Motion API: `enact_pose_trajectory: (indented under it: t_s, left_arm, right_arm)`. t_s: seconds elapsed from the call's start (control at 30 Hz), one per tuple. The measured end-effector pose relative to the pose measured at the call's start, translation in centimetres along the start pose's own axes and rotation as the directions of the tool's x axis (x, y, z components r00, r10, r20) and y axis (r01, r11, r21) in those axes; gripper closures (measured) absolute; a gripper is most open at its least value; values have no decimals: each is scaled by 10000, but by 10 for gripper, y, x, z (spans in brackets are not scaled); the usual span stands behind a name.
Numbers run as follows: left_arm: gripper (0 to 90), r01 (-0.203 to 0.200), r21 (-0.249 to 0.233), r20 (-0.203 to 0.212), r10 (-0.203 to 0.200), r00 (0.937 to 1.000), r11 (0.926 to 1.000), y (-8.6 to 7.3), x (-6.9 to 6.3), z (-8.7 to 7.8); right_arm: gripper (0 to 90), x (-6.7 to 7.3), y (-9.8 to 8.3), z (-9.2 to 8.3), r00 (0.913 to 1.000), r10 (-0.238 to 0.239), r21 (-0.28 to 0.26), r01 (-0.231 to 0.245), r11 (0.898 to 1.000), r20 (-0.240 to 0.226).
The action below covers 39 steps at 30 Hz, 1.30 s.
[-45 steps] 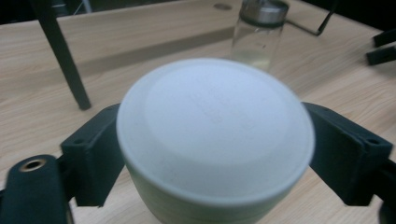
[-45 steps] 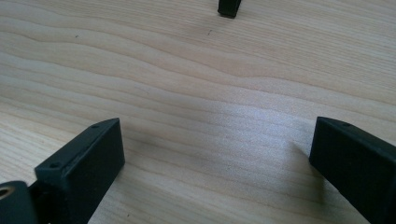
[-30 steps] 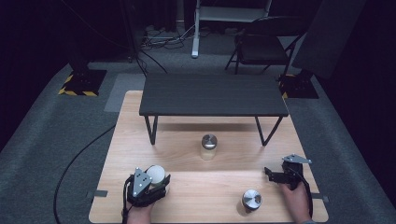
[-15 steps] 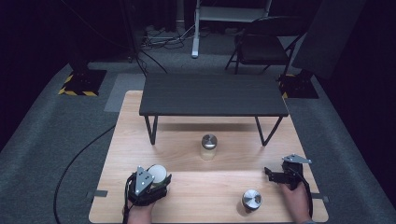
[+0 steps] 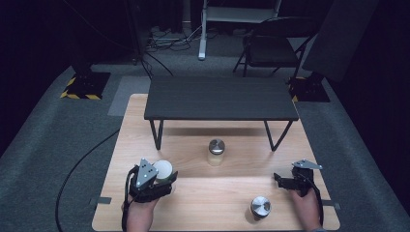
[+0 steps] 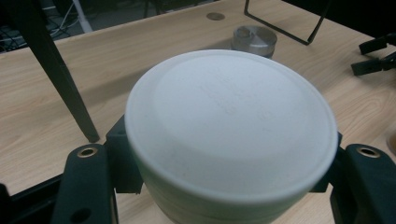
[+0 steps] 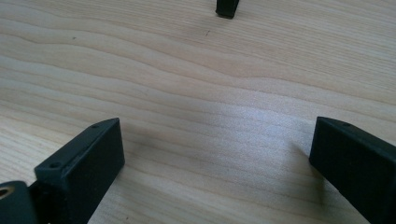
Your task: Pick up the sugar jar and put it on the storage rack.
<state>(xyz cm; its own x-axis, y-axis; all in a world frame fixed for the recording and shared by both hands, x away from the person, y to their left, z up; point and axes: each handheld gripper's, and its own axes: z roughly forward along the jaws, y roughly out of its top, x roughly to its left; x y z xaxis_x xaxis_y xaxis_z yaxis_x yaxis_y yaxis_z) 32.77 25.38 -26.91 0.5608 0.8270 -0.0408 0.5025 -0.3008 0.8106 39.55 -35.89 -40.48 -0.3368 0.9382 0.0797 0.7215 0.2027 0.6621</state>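
From above, the left gripper (image 5: 162, 175) pinches a white-lidded jar (image 5: 163, 169) at the wooden table's (image 5: 217, 208) near-left corner. Its own camera shows jaws clamping the jar (image 6: 231, 135) below the lid: likely rigid, smooth, slippery; grip the body. The right gripper (image 7: 217, 154) sits spread, empty, above bare wood.

The white-lidded jar (image 6: 231, 135) hides its own body — base cut off below.

The white-lidded jar (image 6: 231, 135) stands upright, its round lid on. It sits at the wooden board's (image 5: 203, 203) front-left area.
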Motion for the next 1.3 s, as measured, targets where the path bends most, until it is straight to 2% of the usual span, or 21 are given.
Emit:
enact_pose_trajectory:
  t_s: [0.17,0.33,0.47,0.73,0.8,1.03,1.3]
  left_arm:
    - [336,-77,-171,61,78,10000,9998,18,5,-4]
    - [337,83,-311,272,-74,9996,9995,39,13,-4]
    - [336,-124,-441,180,132,9998,9989,52,13,-6]
    - [336,-93,-397,333,107,9994,9992,81,23,-5]
    - [336,-19,-481,367,37,9993,9988,85,25,-5]
    - [336,-243,-491,350,260,9990,9985,104,28,-1]
    - [336,-216,-625,303,235,9993,9978,128,29,6]
  right_arm:
    - [28,0,0,0,10000,17,-4,-17,10000,22]
    - [28,1,0,0,9999,74,-3,-74,10000,77]
    - [28,2,0,0,9998,149,2,-149,9999,142]
    - [28,2,0,0,9996,201,0,-201,9998,210]
    - [28,3,0,0,9995,207,-1,-207,9998,218]
    - [28,3,0,0,9995,215,-2,-215,9998,223]
    - [28,3,0,0,9994,230,-4,-230,9997,244]
